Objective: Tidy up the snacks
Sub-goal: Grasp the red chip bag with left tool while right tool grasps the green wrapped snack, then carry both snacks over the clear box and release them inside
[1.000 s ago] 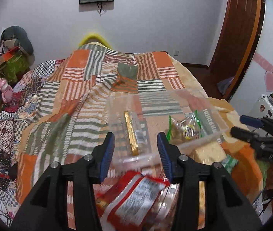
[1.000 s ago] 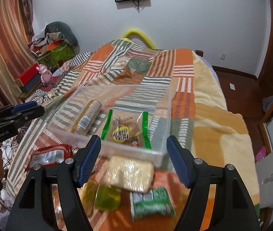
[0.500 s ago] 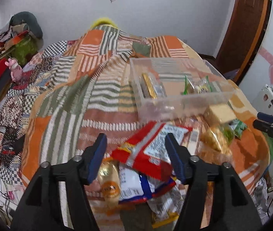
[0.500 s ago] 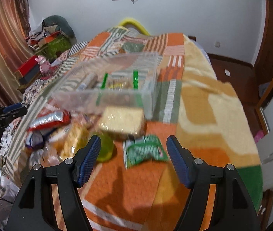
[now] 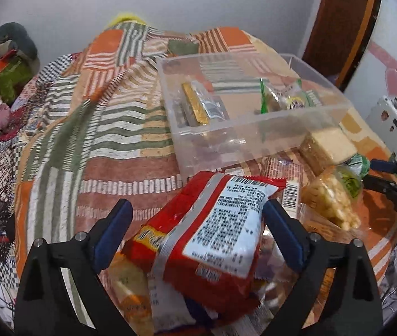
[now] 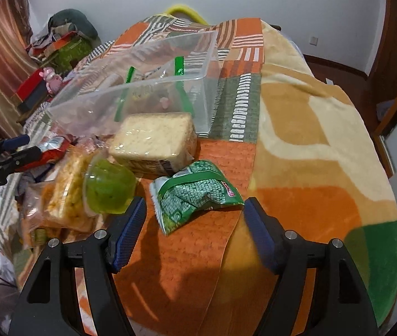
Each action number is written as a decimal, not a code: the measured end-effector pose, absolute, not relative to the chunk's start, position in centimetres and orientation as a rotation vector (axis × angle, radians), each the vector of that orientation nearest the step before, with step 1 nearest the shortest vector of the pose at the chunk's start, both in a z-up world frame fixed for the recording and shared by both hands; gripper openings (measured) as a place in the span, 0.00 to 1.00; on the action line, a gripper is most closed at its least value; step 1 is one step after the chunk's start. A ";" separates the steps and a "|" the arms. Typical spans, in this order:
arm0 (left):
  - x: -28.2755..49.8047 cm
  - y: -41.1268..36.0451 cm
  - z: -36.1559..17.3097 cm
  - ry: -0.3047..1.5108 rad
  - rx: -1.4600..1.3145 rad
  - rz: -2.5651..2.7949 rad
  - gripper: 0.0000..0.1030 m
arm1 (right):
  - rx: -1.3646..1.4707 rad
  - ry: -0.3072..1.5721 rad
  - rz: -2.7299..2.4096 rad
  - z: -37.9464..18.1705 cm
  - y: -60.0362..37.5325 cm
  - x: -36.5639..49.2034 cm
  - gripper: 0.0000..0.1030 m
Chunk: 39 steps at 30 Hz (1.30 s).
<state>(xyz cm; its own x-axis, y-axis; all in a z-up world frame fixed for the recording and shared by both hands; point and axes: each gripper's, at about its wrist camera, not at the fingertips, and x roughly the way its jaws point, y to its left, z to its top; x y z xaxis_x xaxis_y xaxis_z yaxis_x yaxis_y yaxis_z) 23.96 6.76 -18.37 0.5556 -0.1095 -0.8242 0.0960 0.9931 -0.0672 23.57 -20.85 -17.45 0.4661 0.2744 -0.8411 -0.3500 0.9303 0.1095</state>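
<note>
Left tongs spread wide around red snack packet atop the snack pile on the bed. Right tongs parted too, hovering by green packet, near clear bin.

"DAS" printed in white, cut off by frame edge, seen on right gripper body in left wrist view. "GenRobot.AI" printed small, barely legible, on left gripper body in right wrist view. White label with barcode and dense print carried on red snack packet; print too blurred to be read. Second barcode seen beside it, digits unreadable.
</note>
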 end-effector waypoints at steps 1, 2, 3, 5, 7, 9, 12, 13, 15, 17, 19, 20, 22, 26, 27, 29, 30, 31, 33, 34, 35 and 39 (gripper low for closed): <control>24.2 6.7 -18.7 0.983 -0.015 -0.130 0.96 | -0.087 1.018 0.382 -17.6 -20.8 23.7 0.68; 24.4 6.6 -19.0 0.994 -0.016 -0.139 0.96 | -0.089 1.020 0.382 -17.8 -20.9 23.8 0.68; 24.6 6.5 -19.4 1.003 -0.019 -0.145 0.96 | -0.088 1.021 0.384 -17.9 -20.9 24.0 0.69; 24.9 6.4 -20.2 1.024 -0.036 -0.162 0.96 | -0.092 1.018 0.387 -18.0 -20.9 24.2 0.70; 25.1 6.4 -20.6 1.029 -0.048 -0.174 0.96 | -0.104 1.013 0.385 -18.1 -20.7 24.2 0.72; 25.2 6.4 -20.7 1.022 -0.060 -0.183 0.96 | -0.119 1.011 0.383 -18.3 -20.5 24.5 0.76; 25.1 6.3 -20.8 1.009 -0.068 -0.194 0.92 | -0.145 0.999 0.378 -18.4 -20.2 24.4 0.78; 25.0 6.2 -20.7 1.002 -0.068 -0.202 0.85 | -0.149 0.995 0.376 -18.4 -20.2 24.4 0.76; 24.7 6.1 -20.5 0.993 -0.062 -0.210 0.77 | -0.147 0.989 0.379 -18.4 -20.3 24.3 0.74; 24.4 5.9 -20.2 0.989 -0.061 -0.225 0.68 | -0.141 0.988 0.373 -18.4 -20.6 24.3 0.68; 24.1 5.7 -20.0 0.984 -0.045 -0.209 0.67 | -0.132 0.985 0.378 -18.2 -21.0 24.2 0.64; 23.9 5.6 -20.0 0.979 -0.037 -0.204 0.67 | -0.132 0.983 0.379 -18.2 -21.0 24.2 0.62; 23.5 5.4 -19.8 0.972 -0.024 -0.187 0.67 | -0.141 0.976 0.378 -18.1 -21.3 24.0 0.56; 22.3 5.3 -18.8 0.946 -0.023 -0.175 0.67 | -0.139 0.984 0.387 -17.8 -21.5 24.0 0.19; 22.1 5.3 -18.5 0.940 -0.023 -0.174 0.66 | -0.122 0.988 0.397 -17.7 -21.7 24.1 0.19; 21.6 5.2 -17.7 0.924 -0.016 -0.162 0.66 | -0.106 0.994 0.398 -17.5 -22.1 24.1 0.19; 21.3 5.2 -17.4 0.913 -0.012 -0.157 0.66 | -0.102 0.996 0.399 -17.3 -22.1 24.0 0.19; 21.0 5.2 -16.9 0.900 -0.008 -0.149 0.66 | -0.089 0.998 0.401 -17.1 -22.4 23.9 0.21; 20.5 5.2 -16.1 0.877 -0.007 -0.141 0.66 | -0.068 0.997 0.384 -16.8 -22.4 23.8 0.23; 20.4 5.2 -15.6 0.864 -0.009 -0.138 0.66 | -0.062 0.995 0.384 -16.7 -22.5 23.9 0.25; 20.2 5.3 -15.2 0.855 -0.010 -0.135 0.66 | -0.061 0.989 0.379 -16.5 -22.5 23.9 0.27; 20.0 5.6 -13.8 0.822 -0.023 -0.133 0.66 | -0.074 0.971 0.338 -16.4 -22.3 24.7 0.53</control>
